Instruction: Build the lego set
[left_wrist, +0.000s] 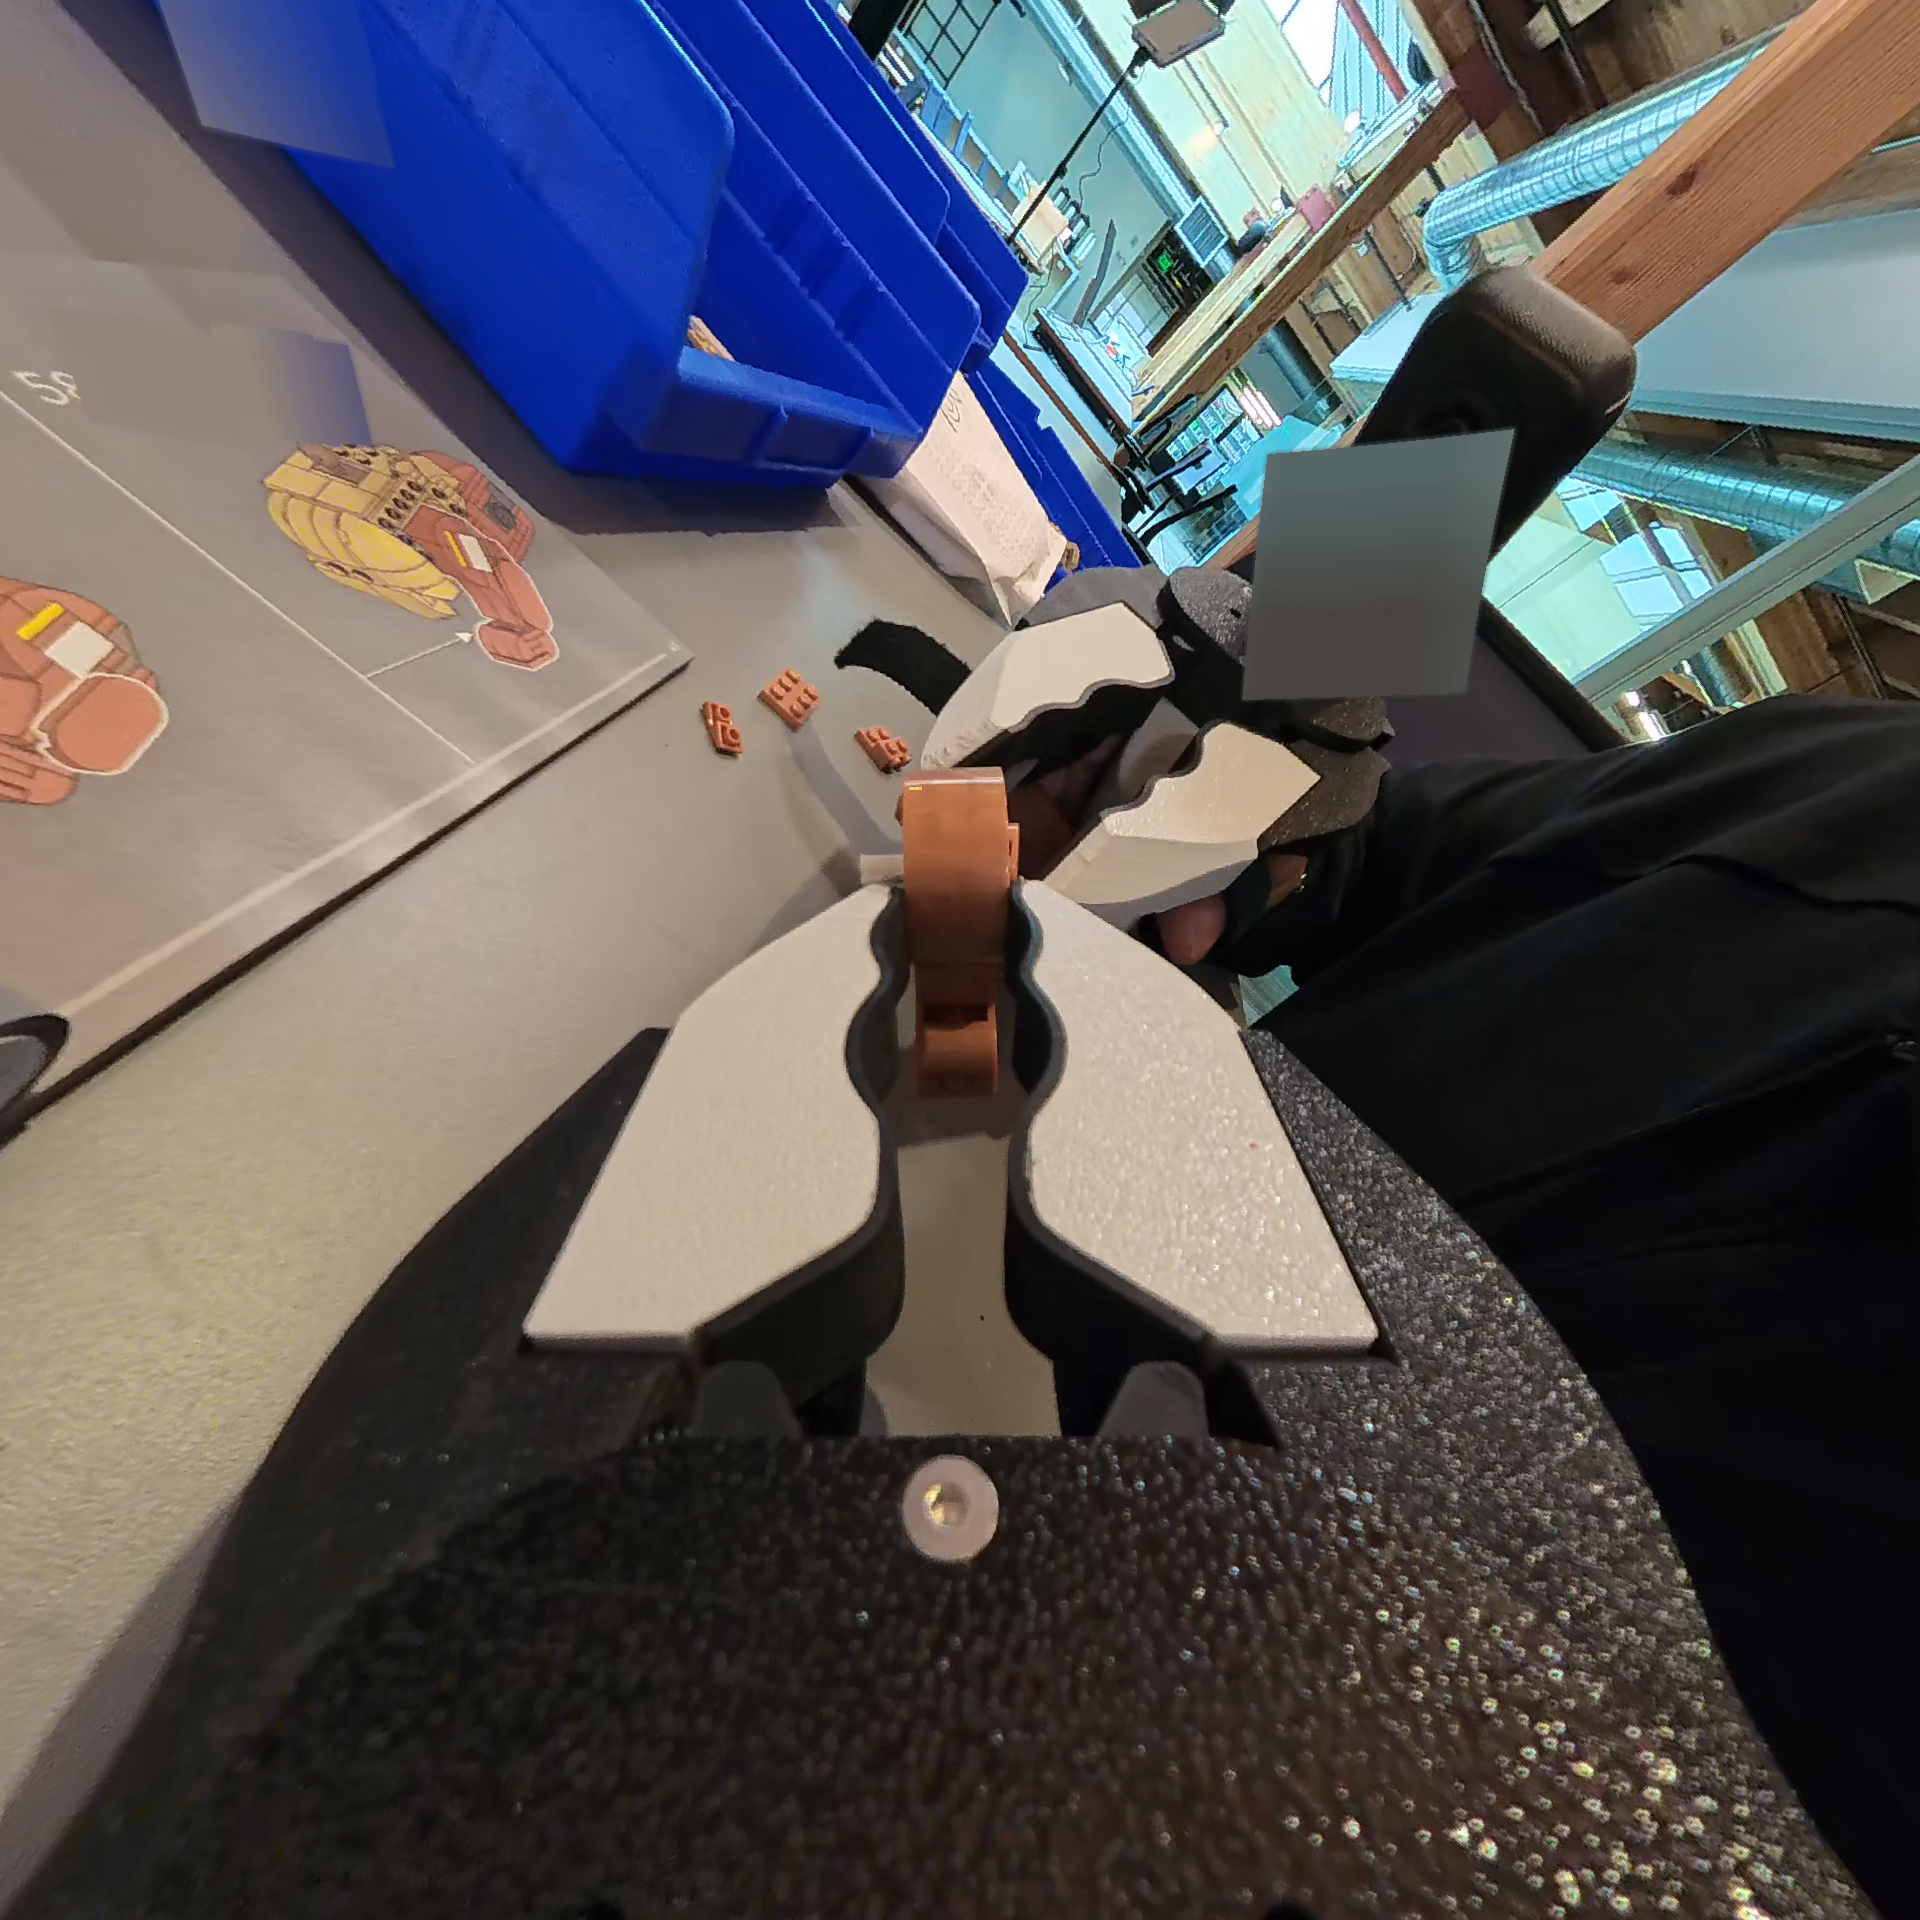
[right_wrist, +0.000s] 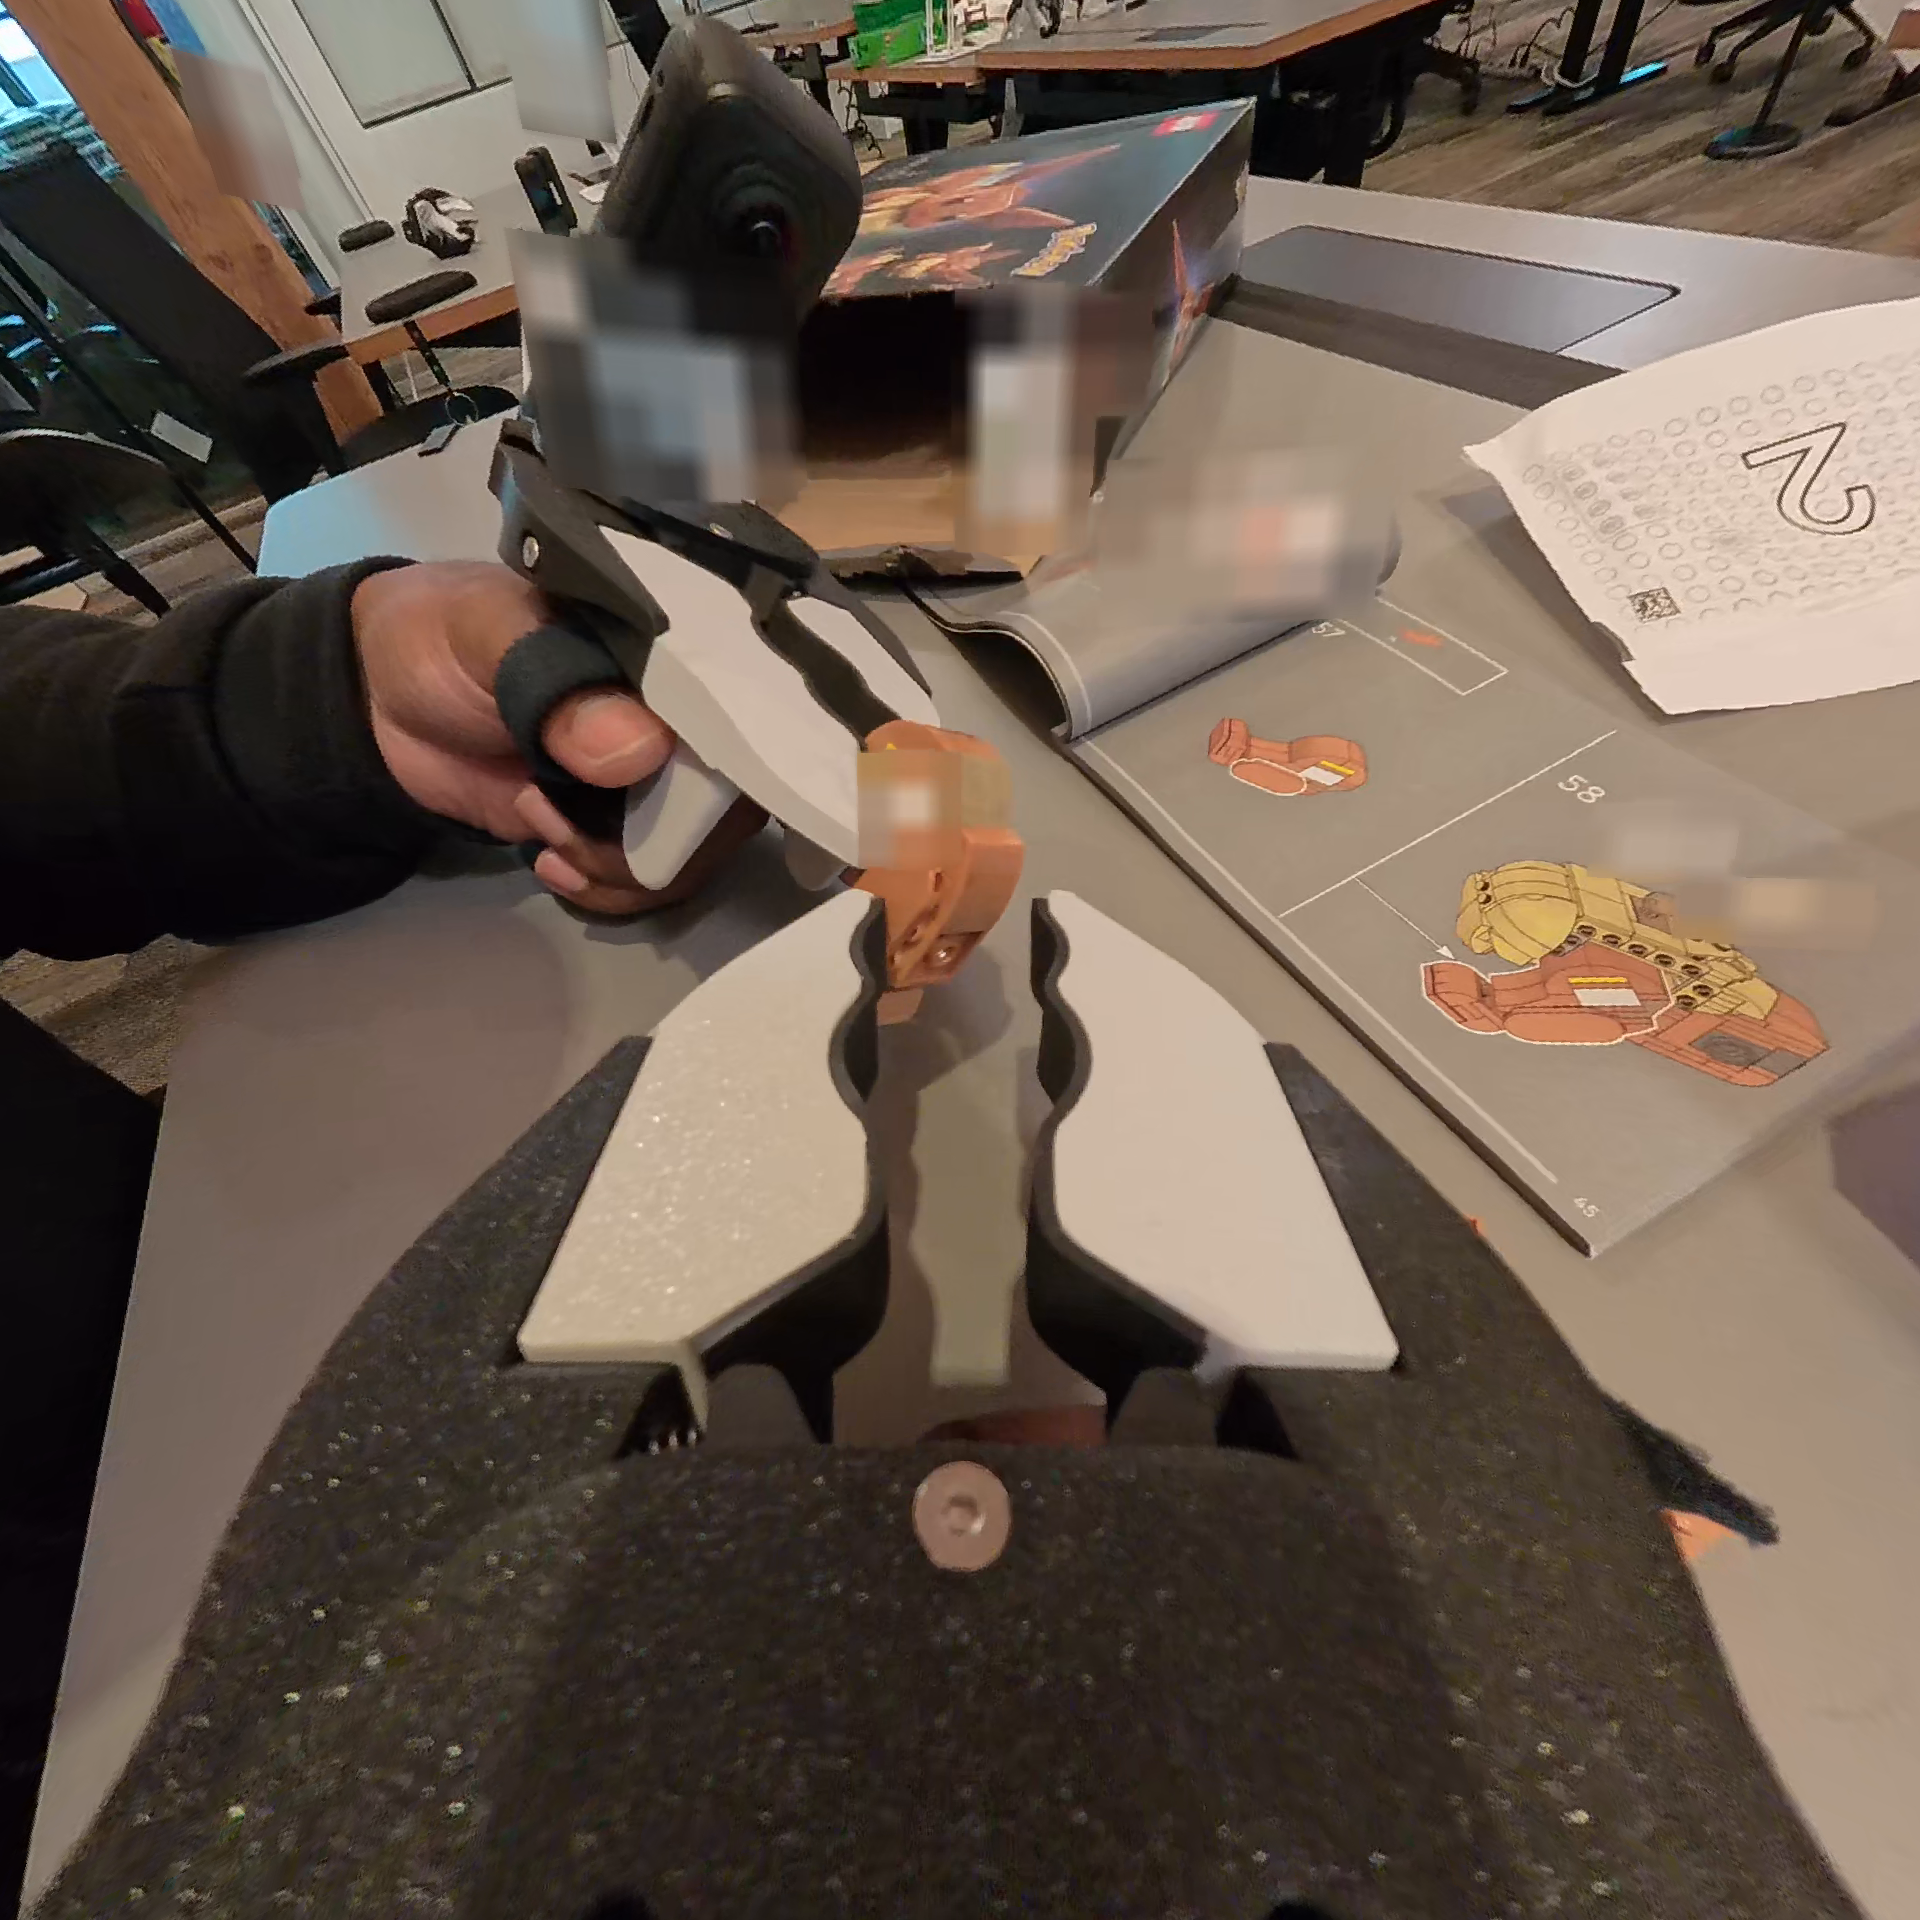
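The left gripper (left_wrist: 954, 914) clamps a brown brick assembly (left_wrist: 956, 883) above a grey desk (left_wrist: 312, 1091), both pads pressed against its flanks and its rounded end standing out beyond the fingertips. Seen from the right wrist camera, the same assembly (right_wrist: 940, 862) juts from the left gripper (right_wrist: 831, 790), which a hand (right_wrist: 468, 717) in a black sleeve carries over the desk (right_wrist: 343, 1039). The right gripper (right_wrist: 951, 935) meets it with jaws parted: the lower end of the assembly reaches into the gap and sits against or just beside the left pad (right_wrist: 862, 966), while the right pad (right_wrist: 1044, 956) stands clear of it, so this gripper holds nothing. From the left wrist camera the right gripper (left_wrist: 1049, 779) shows just behind the assembly, its jaws apart. Three small brown plates (left_wrist: 790, 696) lie loose on the desk just beyond the jaws, near the corner of an open instruction booklet (left_wrist: 312, 644). Blue bins (left_wrist: 582, 260) line the far edge of the desk. The right view also takes in the booklet (right_wrist: 1455, 883), a white paper bag (right_wrist: 1714, 551) and an open cardboard box (right_wrist: 1039, 229) behind the left gripper.
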